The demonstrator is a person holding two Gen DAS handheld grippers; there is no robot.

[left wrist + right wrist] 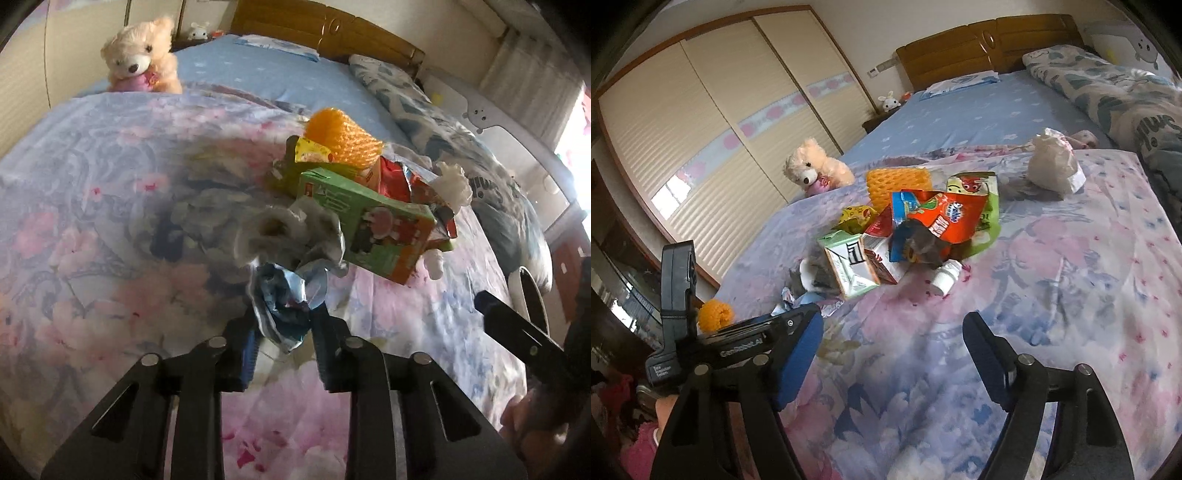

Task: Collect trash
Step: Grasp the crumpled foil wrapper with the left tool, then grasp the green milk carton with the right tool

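A heap of trash lies on the flowered bedspread [1052,266]: a green carton [373,225] [849,266], an orange foam net [340,138] [897,182], red snack bags [942,218] [395,177], a small white bottle [945,278] and a crumpled white bag [1052,166]. My left gripper [282,325] is shut on a crumpled blue-silver wrapper [284,299], held just in front of the heap. It also shows in the right wrist view [798,314]. My right gripper [890,354] is open and empty, above the bedspread in front of the heap.
A cream teddy bear [142,57] [816,168] sits beyond the heap. A folded patterned quilt [1119,96] lies along the far right of the bed. A wooden headboard [990,44] and sliding wardrobe doors [713,122] stand behind. Another orange foam net [714,315] lies at the bed's left edge.
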